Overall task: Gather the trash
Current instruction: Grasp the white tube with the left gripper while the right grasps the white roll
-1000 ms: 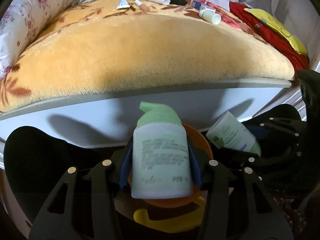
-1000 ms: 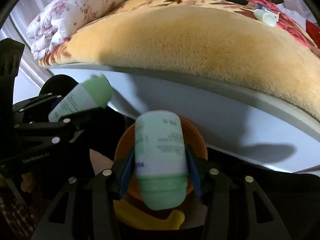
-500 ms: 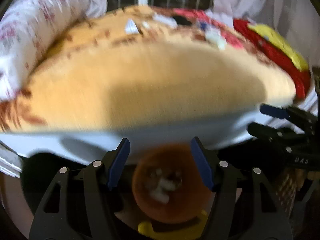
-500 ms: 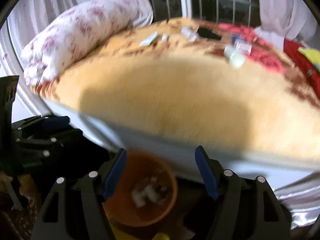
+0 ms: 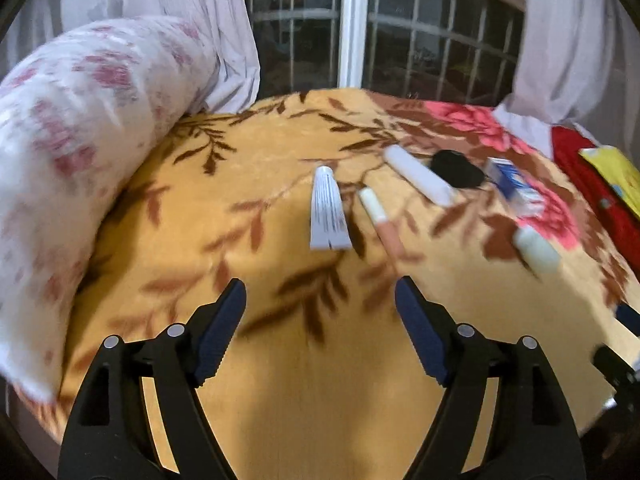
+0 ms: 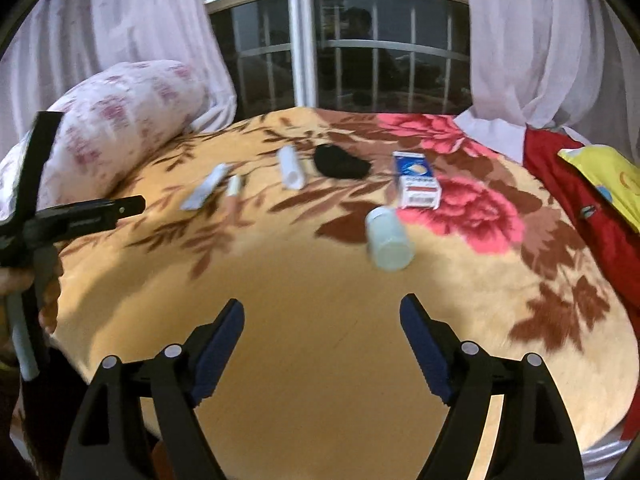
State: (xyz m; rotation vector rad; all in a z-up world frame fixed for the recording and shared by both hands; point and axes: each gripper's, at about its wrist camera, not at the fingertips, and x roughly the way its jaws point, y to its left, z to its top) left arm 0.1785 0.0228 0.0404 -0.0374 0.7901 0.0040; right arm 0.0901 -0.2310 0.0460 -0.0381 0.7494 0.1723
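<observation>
Both tongs stood wide and empty, jaws having just been opening with nothing between them: left gripper (image 5: 320, 316) and right gripper (image 6: 322, 334) hovered over the near edge of the bed blanket (image 6: 320, 288). Nearest to the right gripper lay a pale cylindrical bottle (image 6: 389, 238), on its side toward the blanket's right half. Beyond it sat a blue-and-white carton (image 6: 416, 180); print present but too blurred to read. Toward the left half lay a flattened white tube (image 5: 328, 210) with fine print, unreadable, and just beside it a slim pinkish stick (image 5: 380, 220). Farther back were a white cylinder (image 5: 420, 176) and a black object (image 5: 456, 168), near the far edge. Judgement: next step is picking remaining trash; each gripper should take its nearest item, jaws set across the short axis, pressing lightly into the soft pile so pads get under round bodies that could roll.
</observation>
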